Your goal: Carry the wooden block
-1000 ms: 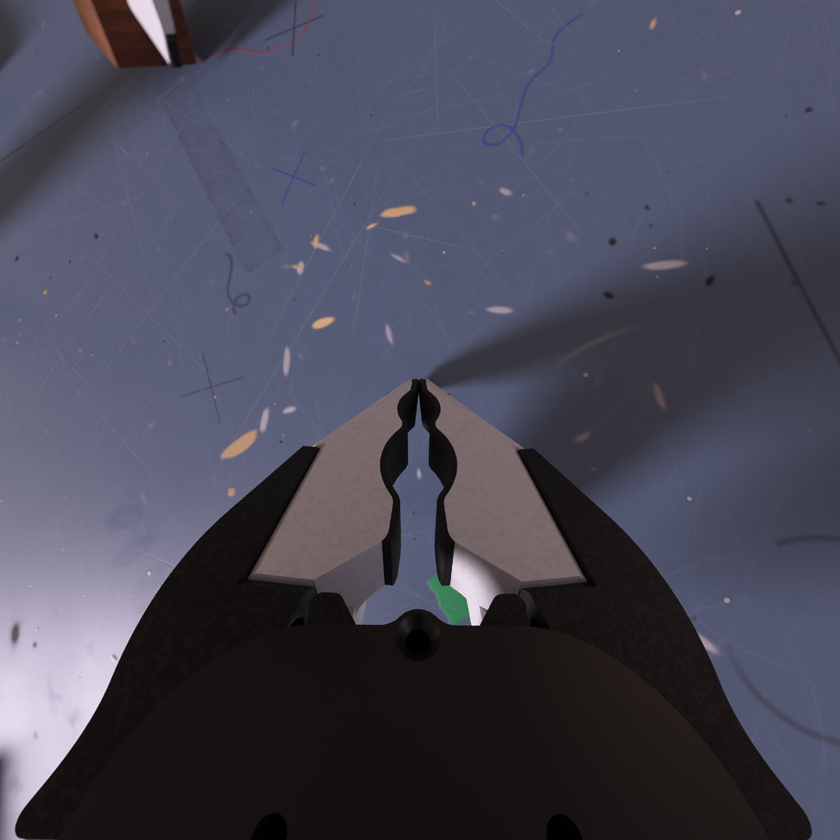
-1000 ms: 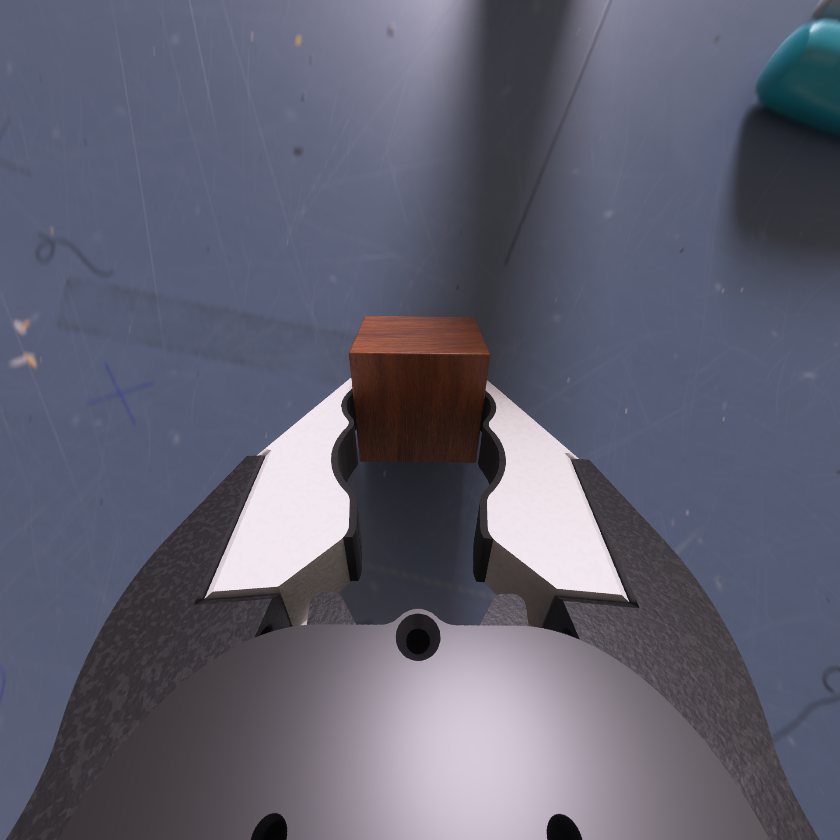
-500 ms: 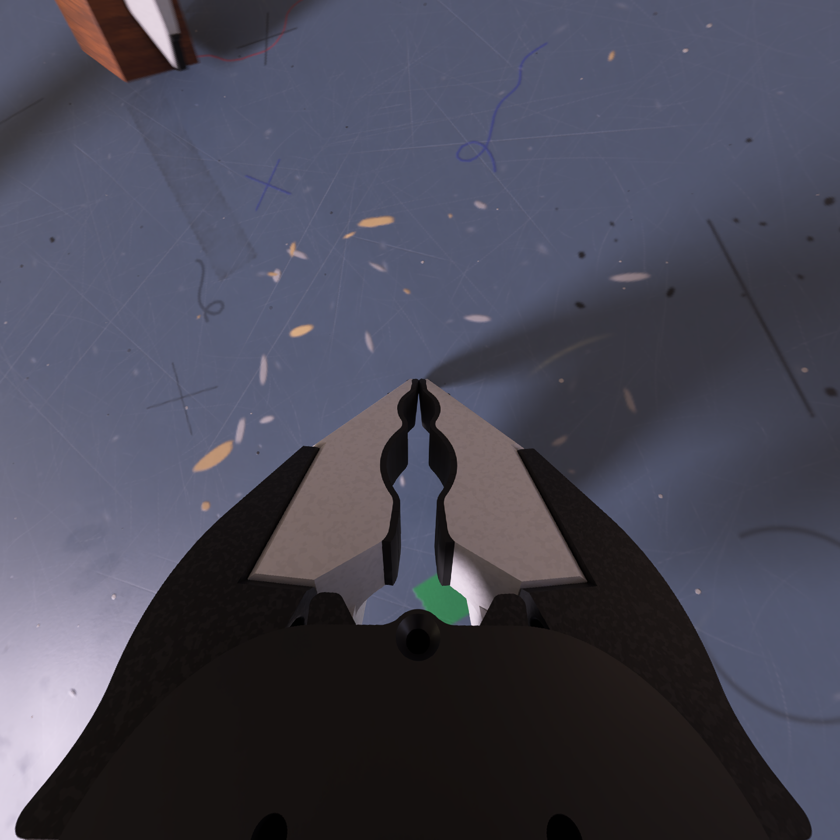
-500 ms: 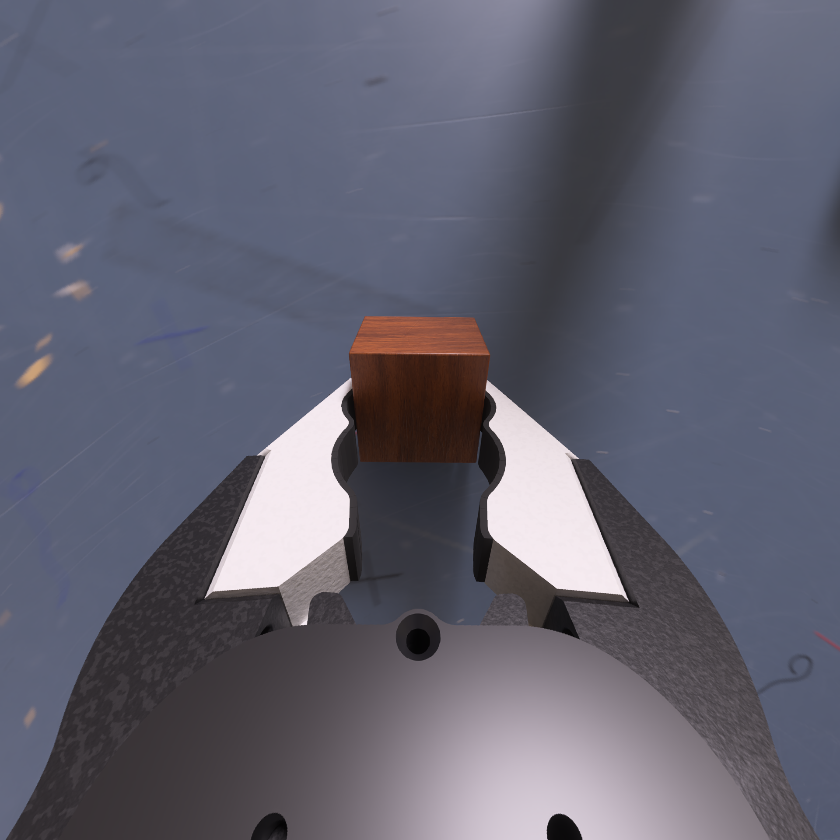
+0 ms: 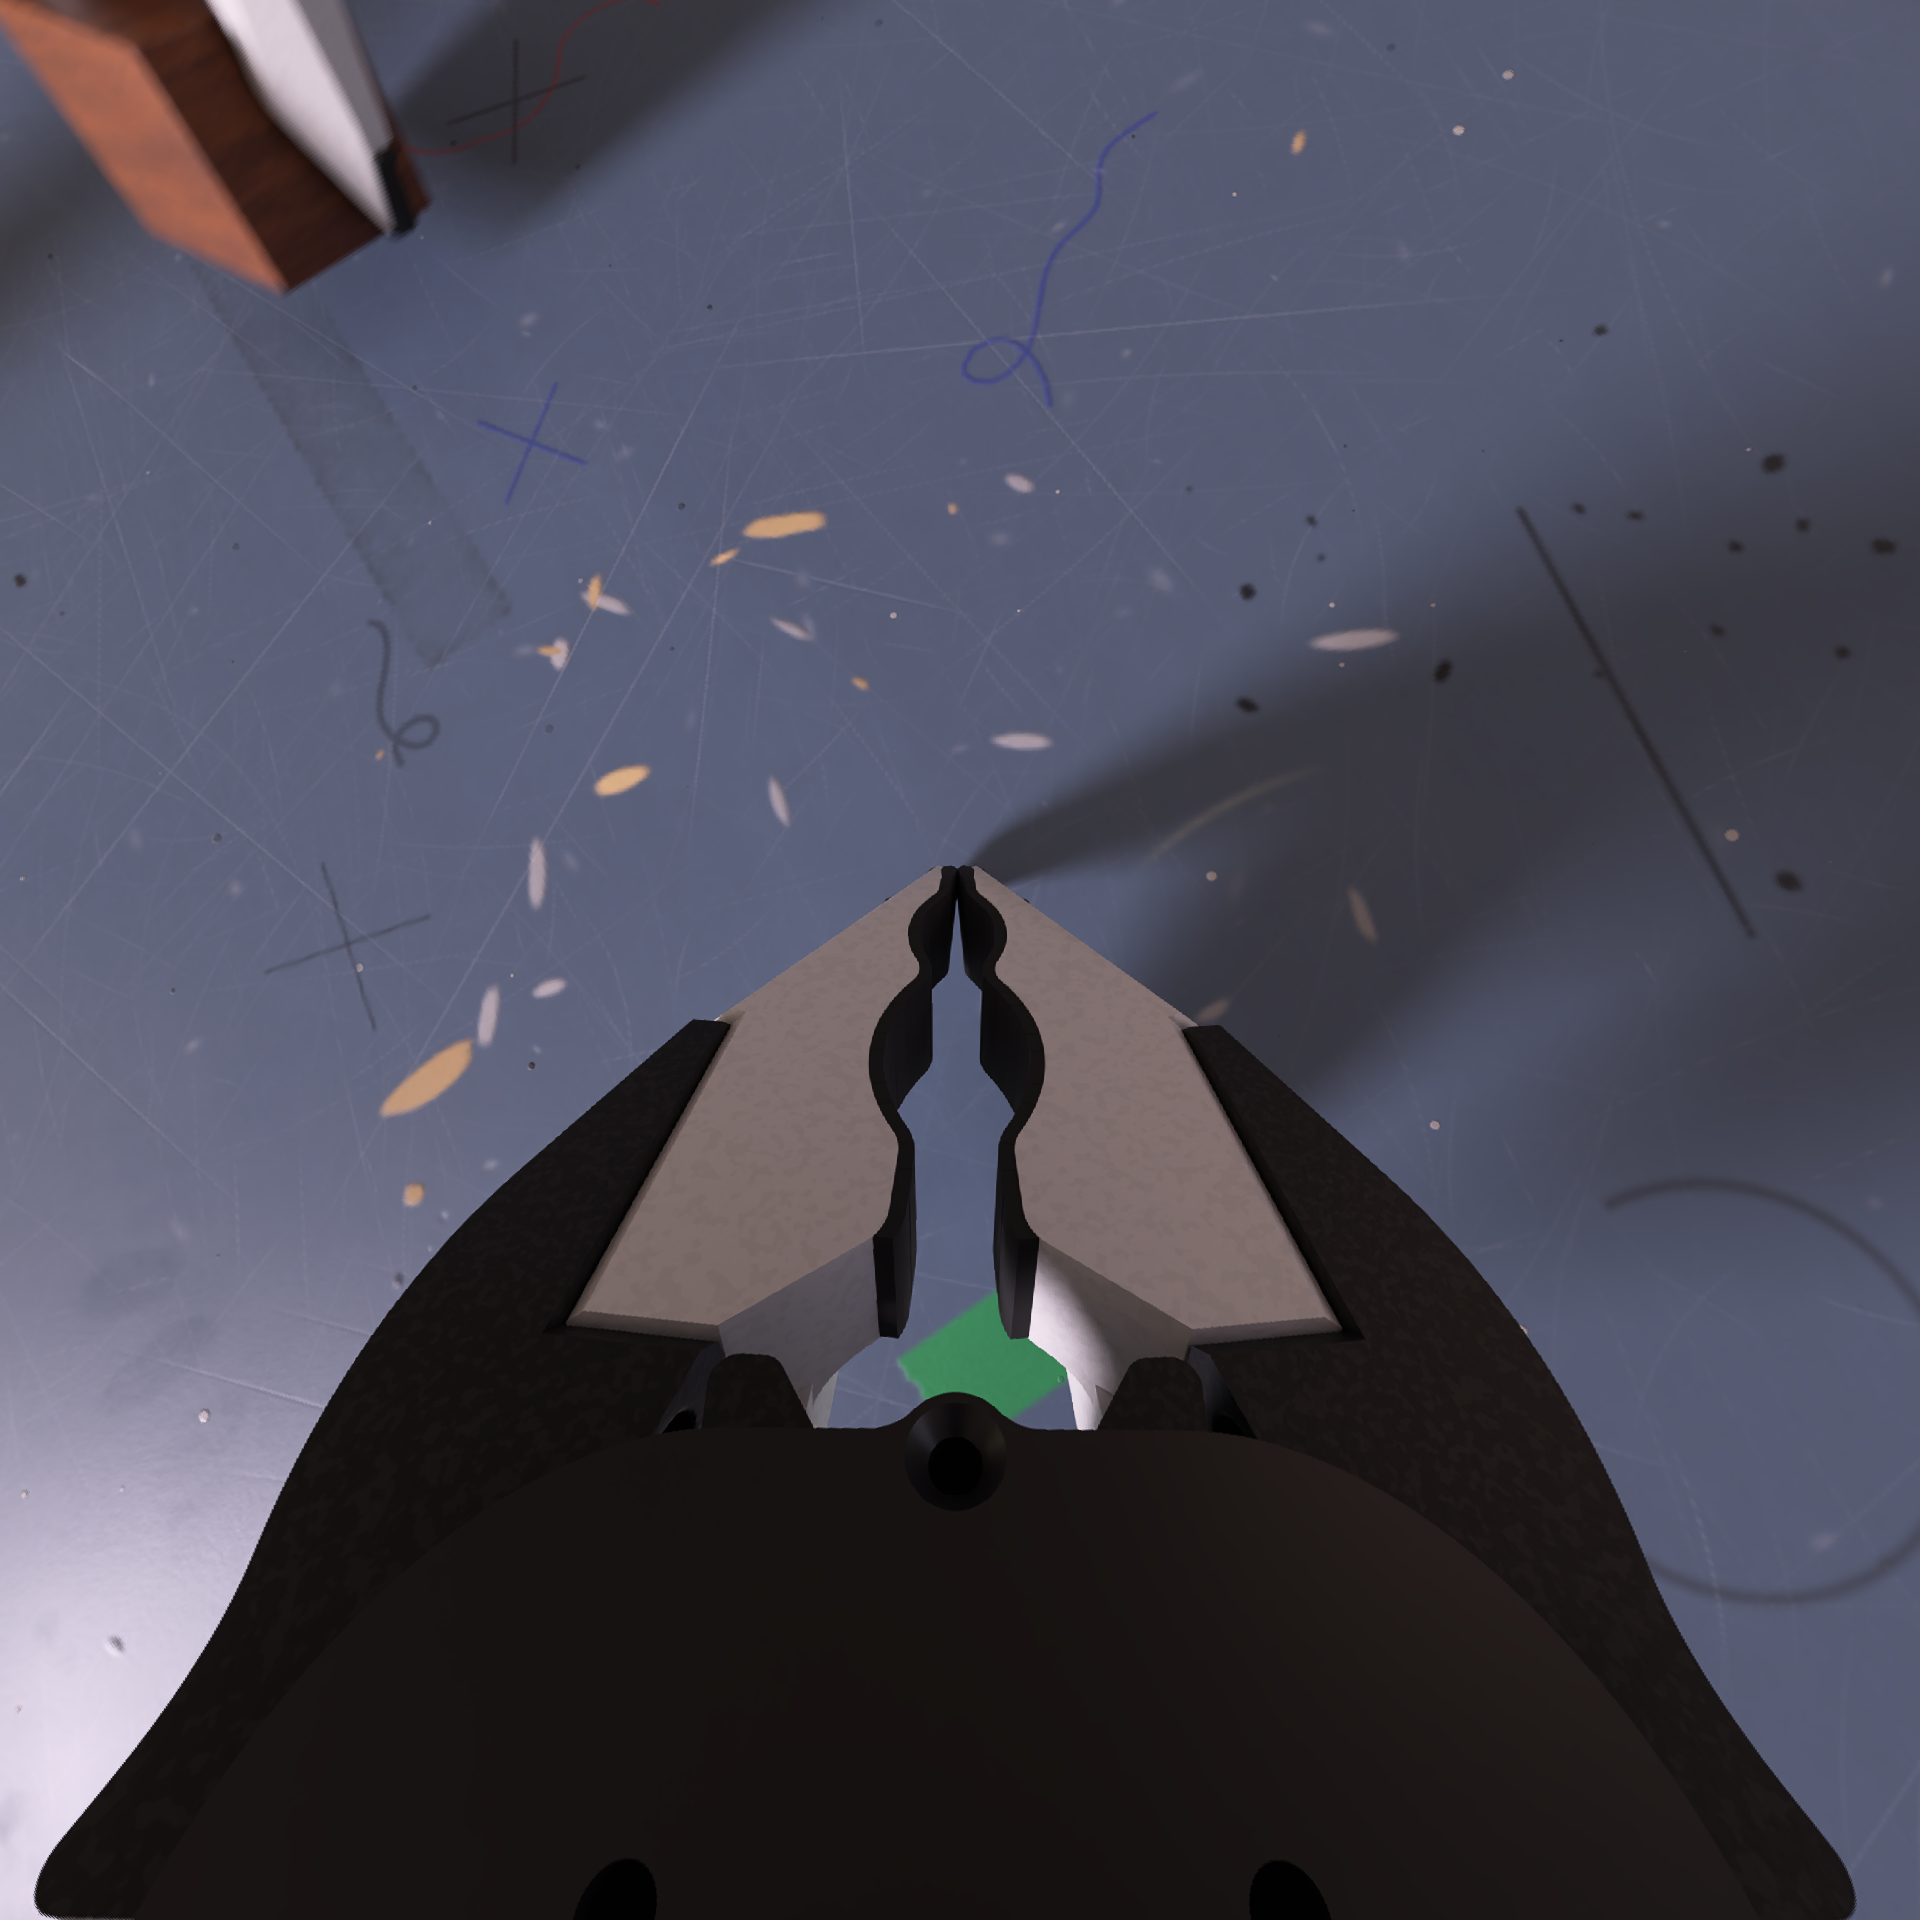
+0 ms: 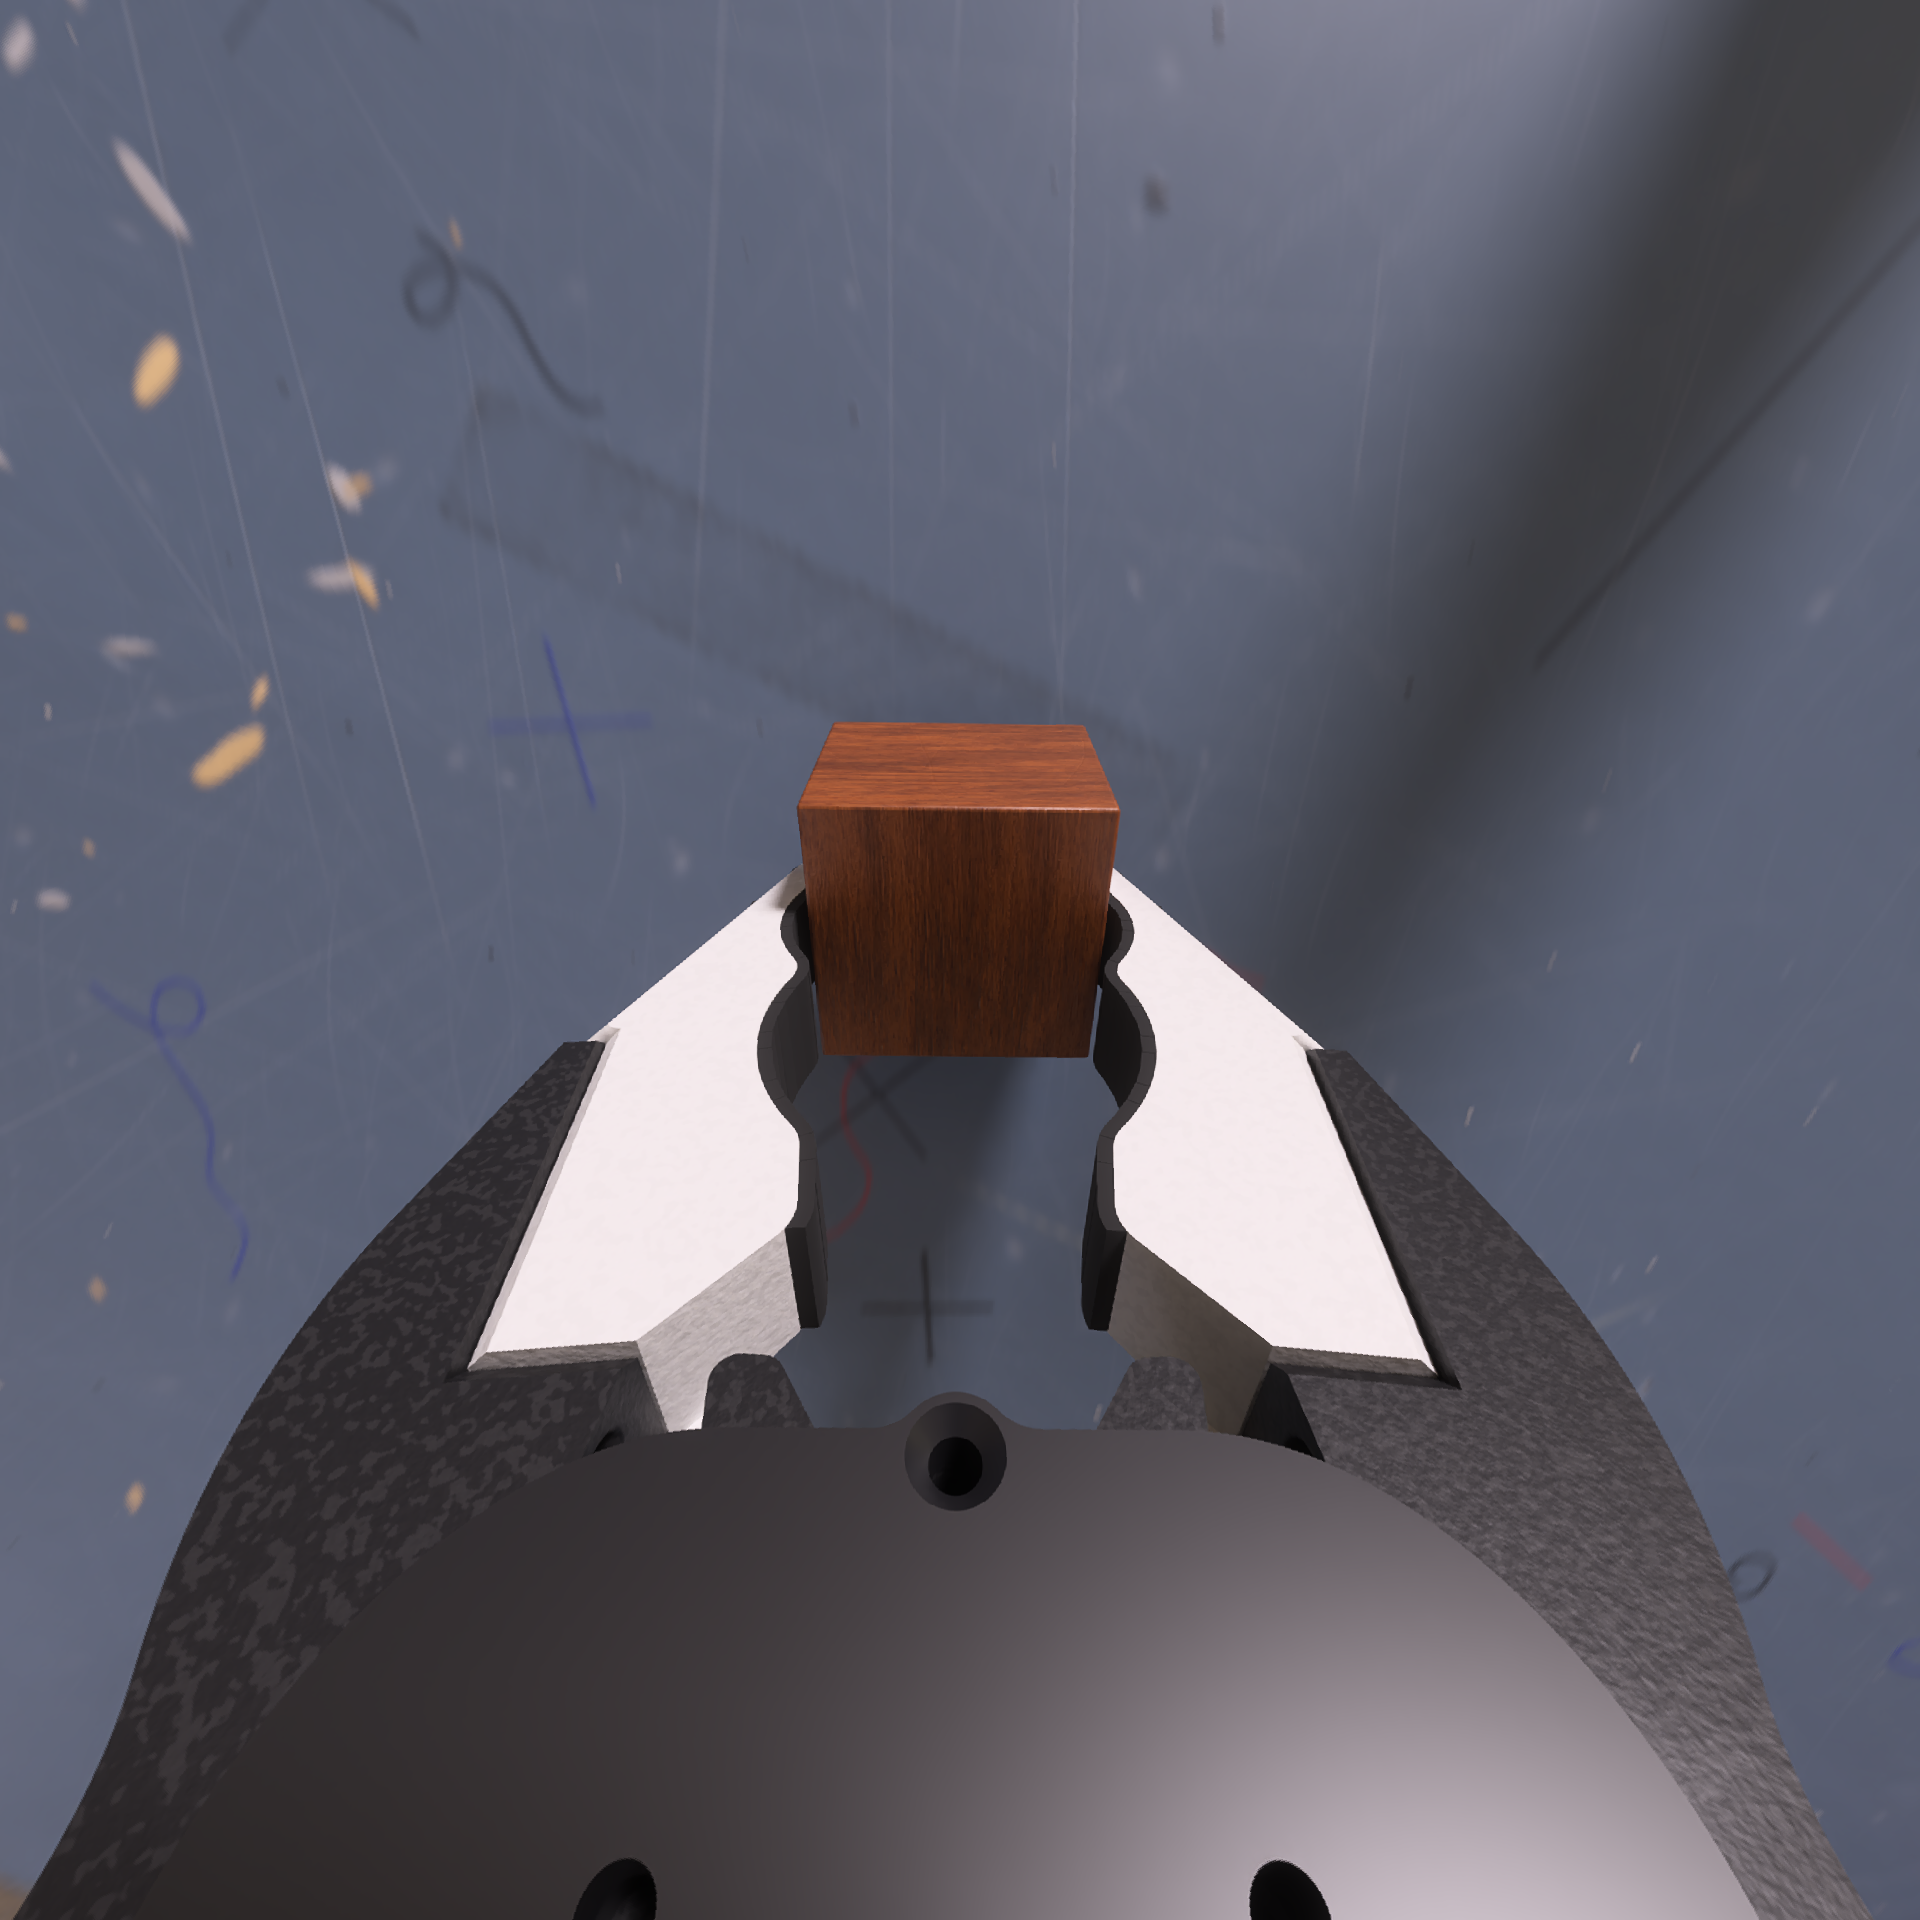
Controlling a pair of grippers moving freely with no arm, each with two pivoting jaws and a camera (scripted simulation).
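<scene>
The wooden block (image 6: 956, 904), a reddish-brown cube, sits clamped between the tips of my right gripper (image 6: 956, 914) and hangs above the grey-blue table. In the left wrist view the same block (image 5: 197, 156) shows at the top left corner, with a white finger (image 5: 312, 104) of the right gripper against it. My left gripper (image 5: 956, 878) is shut and empty, its tips touching, above the table far from the block.
A green patch (image 5: 977, 1366) lies on the table under my left gripper, seen between its fingers. The scratched table (image 5: 1247, 416) bears pen marks, pale flecks and a strip of clear tape (image 5: 364, 457). Broad shadows fall across its right side.
The right gripper has swung with the block, so the table behind it has shifted and the teal object has left view. In the left wrist view the block has grown nearer, and more of the green patch shows.
</scene>
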